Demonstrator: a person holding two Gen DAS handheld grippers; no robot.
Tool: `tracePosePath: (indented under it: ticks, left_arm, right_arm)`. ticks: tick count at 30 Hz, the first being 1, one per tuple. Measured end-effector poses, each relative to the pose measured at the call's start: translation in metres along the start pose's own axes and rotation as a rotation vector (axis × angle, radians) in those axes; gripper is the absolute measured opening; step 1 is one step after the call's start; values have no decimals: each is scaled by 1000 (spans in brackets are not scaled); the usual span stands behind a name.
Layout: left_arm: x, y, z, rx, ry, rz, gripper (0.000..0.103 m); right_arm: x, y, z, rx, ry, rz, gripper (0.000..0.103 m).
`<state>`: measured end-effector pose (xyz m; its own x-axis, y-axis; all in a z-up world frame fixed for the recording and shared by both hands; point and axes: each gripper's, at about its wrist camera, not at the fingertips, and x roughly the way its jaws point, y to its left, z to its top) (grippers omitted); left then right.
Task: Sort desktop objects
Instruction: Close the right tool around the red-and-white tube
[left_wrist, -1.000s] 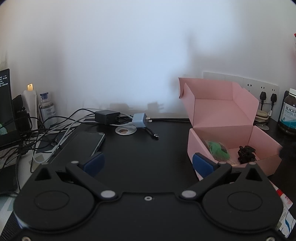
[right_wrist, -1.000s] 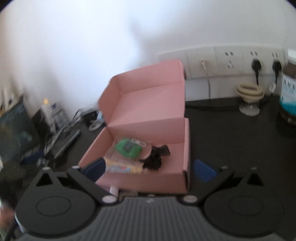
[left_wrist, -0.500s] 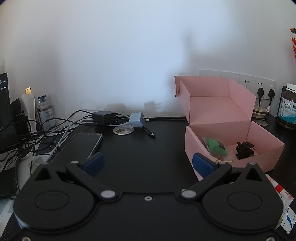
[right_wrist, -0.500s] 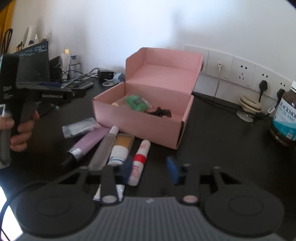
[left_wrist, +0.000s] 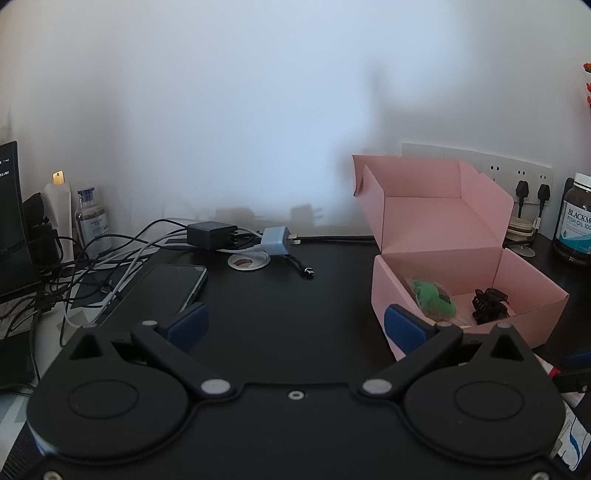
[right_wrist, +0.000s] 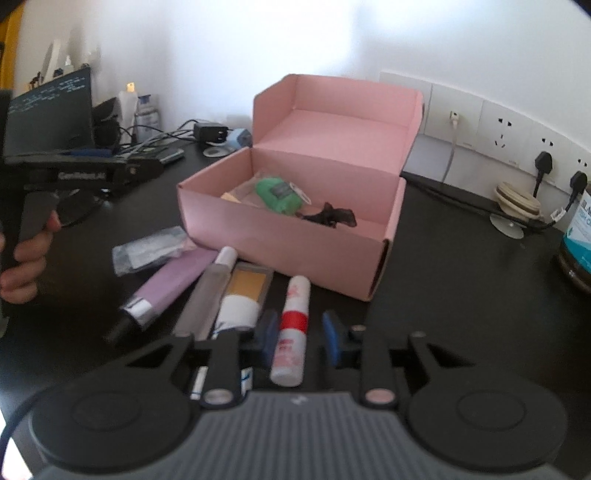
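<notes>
The right gripper (right_wrist: 298, 334) is seen low over the near part of the black desk (right_wrist: 443, 258), its jaws having just been closing around the red-and-white tube (right_wrist: 293, 325), which lies between the blue pads with its cap end pointing away toward the pink box (right_wrist: 288, 236). A narrow gap appears to remain on the right side of the tube, so a firm pinch cannot be confirmed; the jaws are judged narrowed but not yet clamped. The left gripper (left_wrist: 293, 326) is held wide apart and empty over bare desk, further left, with the box just to its right. Just left of the red-and-white tube lie an orange-and-white tube (right_wrist: 242, 295), a grey tube (right_wrist: 208, 291) and a purple tube (right_wrist: 170, 286), with a clear sachet (right_wrist: 147, 249) beyond them. The main risk is judged to be a glancing grip: the tube is round and smooth, and it could be rolled or squeezed out sideways if only one pad meets it first. The left pad could also snag the neighbouring orange-and-white tube, so that two items are dragged together. If lifted near one end, the tube could tilt and slip before the box's near wall is cleared.
</notes>
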<state>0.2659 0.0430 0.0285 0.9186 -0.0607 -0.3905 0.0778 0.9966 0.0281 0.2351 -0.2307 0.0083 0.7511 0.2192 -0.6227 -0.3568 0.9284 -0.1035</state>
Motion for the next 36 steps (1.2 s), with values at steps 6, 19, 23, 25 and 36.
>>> tracePosePath:
  ticks: [6, 19, 23, 25, 36]
  left_arm:
    - [0, 0, 0, 2, 3, 0, 103]
    - [3, 0, 0, 8, 11, -1, 103]
    - [4, 0, 0, 6, 17, -2, 103]
    - [4, 0, 0, 4, 17, -5, 103]
    - [5, -2, -1, 22, 14, -2, 103]
  right_arm:
    - [10, 3, 0, -24, 32, 0, 23]
    - [13, 4, 1, -13, 12, -16, 16]
    - [3, 0, 1, 8, -16, -24, 16]
    - [-5, -2, 2, 25, -31, -23, 16]
    - [-41, -14, 16, 59, -111, -59, 16]
